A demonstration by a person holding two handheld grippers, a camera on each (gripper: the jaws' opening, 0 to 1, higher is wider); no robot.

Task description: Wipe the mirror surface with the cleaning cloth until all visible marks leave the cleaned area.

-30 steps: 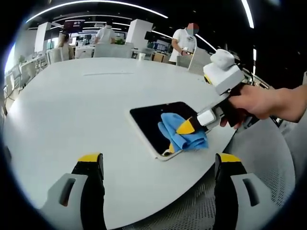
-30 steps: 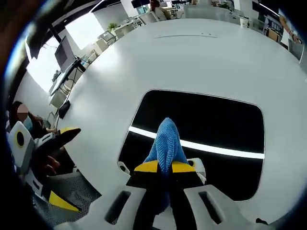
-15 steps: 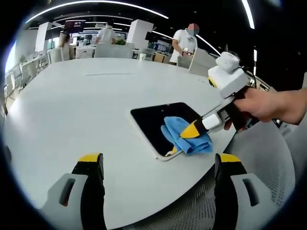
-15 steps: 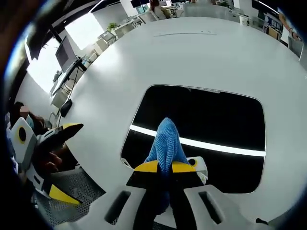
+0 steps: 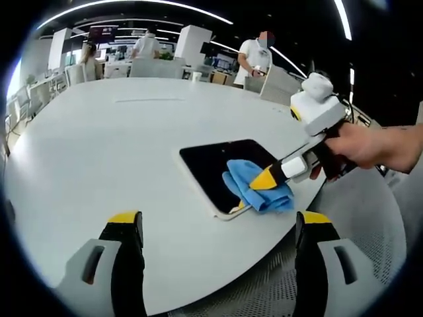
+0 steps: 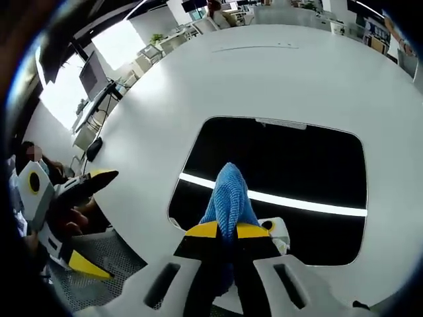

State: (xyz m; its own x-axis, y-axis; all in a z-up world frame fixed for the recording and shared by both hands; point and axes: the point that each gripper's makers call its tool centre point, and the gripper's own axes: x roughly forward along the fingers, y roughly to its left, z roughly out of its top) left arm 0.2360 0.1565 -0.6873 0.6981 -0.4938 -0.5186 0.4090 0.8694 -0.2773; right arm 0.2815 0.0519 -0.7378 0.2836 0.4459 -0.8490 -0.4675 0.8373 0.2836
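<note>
On the counter: a broad white round counter (image 5: 99, 145) carries the work; office desks and people stand well beyond its far edge.
Mirror: the mirror (image 6: 284, 172), a dark rounded-corner rectangle with a pale frame, lies flat near the counter's near edge; in the right gripper view a bright streak of reflected ceiling light crosses it. No marks can be made out on the glass at this sharpness.
Cleaning cloth: the blue cleaning cloth (image 5: 254, 187) sits bunched on the mirror's near corner, part of it spilling toward the frame.
Right tongs: the right tongs (image 6: 228, 230) are clamped together on the cloth, yellow tips pinching its folds and pressing it onto the glass; in the left gripper view a hand (image 5: 367, 148) holds them from the right.
Left tongs: the left tongs (image 5: 218, 228) hang apart and empty above the counter, well short of the mirror.
Step in hand: wiping, judged as mid-task, since the cloth covers just one corner region and much of the glass lies beyond it.
Next move: likely a steady pass across the remaining dark surface, keeping the cloth flat under pressure and the mirror from sliding toward the edge.
</note>
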